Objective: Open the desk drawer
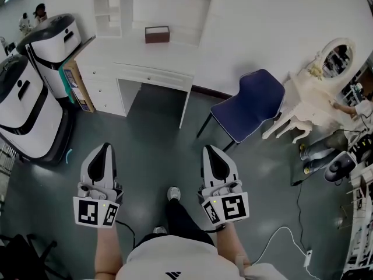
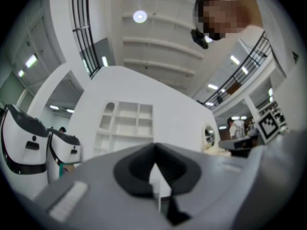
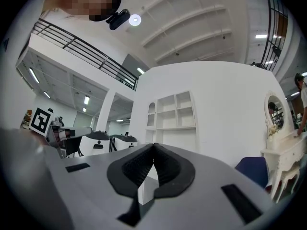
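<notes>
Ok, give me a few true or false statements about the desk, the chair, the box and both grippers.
1. The desk drawer is shut. True.
2. The left gripper is clamped on the drawer handle. False: its jaws are together on nothing, well short of the desk.
3. A blue chair stands to the right of the desk. True.
4. The brown box sits on the floor. False: it rests on the desk top.
5. The right gripper has its jaws wide apart. False: they are together and hold nothing.
</notes>
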### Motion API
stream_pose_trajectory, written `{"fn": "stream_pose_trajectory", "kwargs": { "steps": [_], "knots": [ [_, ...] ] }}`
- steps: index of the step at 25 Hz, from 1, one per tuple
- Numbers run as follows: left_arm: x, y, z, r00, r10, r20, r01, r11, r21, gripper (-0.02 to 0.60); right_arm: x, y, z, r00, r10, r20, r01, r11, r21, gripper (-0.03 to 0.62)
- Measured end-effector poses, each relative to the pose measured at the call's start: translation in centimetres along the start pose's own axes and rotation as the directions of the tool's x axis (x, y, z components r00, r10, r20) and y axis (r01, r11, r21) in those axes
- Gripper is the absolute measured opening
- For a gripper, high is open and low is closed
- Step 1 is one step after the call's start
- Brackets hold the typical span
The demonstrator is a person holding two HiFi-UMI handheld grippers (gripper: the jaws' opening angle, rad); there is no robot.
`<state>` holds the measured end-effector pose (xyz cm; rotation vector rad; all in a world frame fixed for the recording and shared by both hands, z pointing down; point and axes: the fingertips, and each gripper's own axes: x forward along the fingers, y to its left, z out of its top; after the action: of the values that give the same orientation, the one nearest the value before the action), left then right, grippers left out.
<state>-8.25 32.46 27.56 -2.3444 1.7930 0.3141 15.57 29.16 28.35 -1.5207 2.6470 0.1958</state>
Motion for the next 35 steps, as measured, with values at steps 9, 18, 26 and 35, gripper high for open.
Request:
{"fn": "stream_pose_trajectory", "kwargs": {
  "steps": [9,18,26,35],
  "knots": [
    [9.4,3.3,-0.6,0.998,0.058,0.011,-0.059,0.997,0.041,0.006,10.9,-5.0,0.2,0.997,0.071,0.041,-0.071,0.997,0.004,0.002],
    [17.8,4.0,-2.2,0.997,0.078,0.022,-0.079,0.996,0.039,0.006,17.8,-10.5,-0.2,0.992,0.107,0.067,-0.108,0.994,0.003,0.002],
    [23.5,2.6,-4.1,0.999,0.046,-0.002,-0.046,0.997,0.057,0.006,21.5,-14.8,-1.3,0.992,0.108,0.072,-0.11,0.994,0.028,0.002],
    [27.3,5.4,-6.5,0.998,0.059,-0.016,-0.058,0.998,0.037,0.006,25.8,-16.1,-3.4,0.995,0.097,0.038,-0.099,0.994,0.037,0.002]
  ]
}}
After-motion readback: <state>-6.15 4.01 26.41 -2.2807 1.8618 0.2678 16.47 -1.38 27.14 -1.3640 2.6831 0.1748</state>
